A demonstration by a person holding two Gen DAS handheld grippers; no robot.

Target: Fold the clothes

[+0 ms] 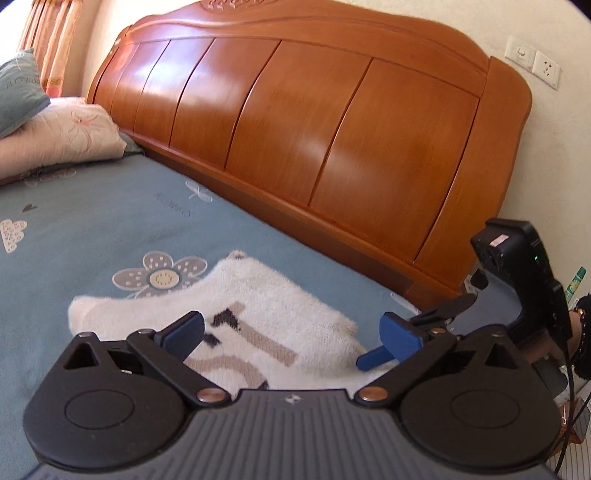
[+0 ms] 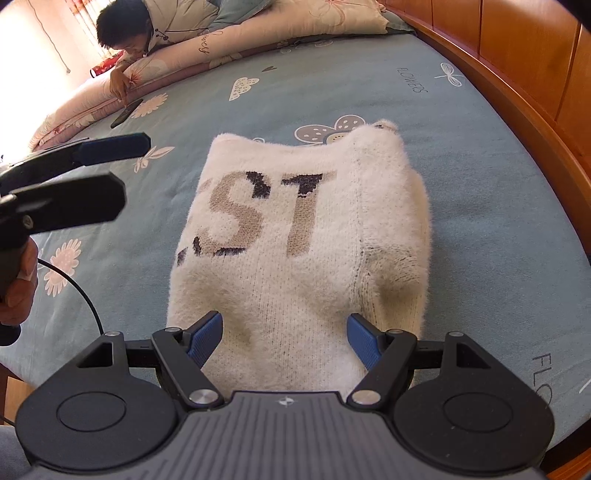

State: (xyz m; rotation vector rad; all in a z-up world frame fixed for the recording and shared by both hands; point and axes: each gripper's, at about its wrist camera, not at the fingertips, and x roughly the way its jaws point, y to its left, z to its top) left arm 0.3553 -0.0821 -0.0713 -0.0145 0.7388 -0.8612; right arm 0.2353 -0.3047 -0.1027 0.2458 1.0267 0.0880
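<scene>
Nearest to my right wrist camera, my right hand-held gripper hovers with its blue-padded fingers spread wide, empty, over the near edge of the fluffy white knitted sweater with beige and black lettering. The sweater lies folded into a compact rectangle on the blue-grey bedsheet printed with flowers and clouds, roughly in the middle of the bed and near the headboard side.

My left hand-held gripper is likewise open and holds nothing; its blue pads stand apart above the same sweater, seen from the left wrist camera with the lettering just between them. From the right wrist view this left hand-held gripper hangs to the left of the sweater, clear of the fabric, with my hand on its handle and a black cable looping down beside it.

The glossy orange-brown wooden headboard runs along the far side of the bed. At the far end lie pale floral pillows, and a person leans over the rolled quilt there, touching a dark phone on the sheet.
</scene>
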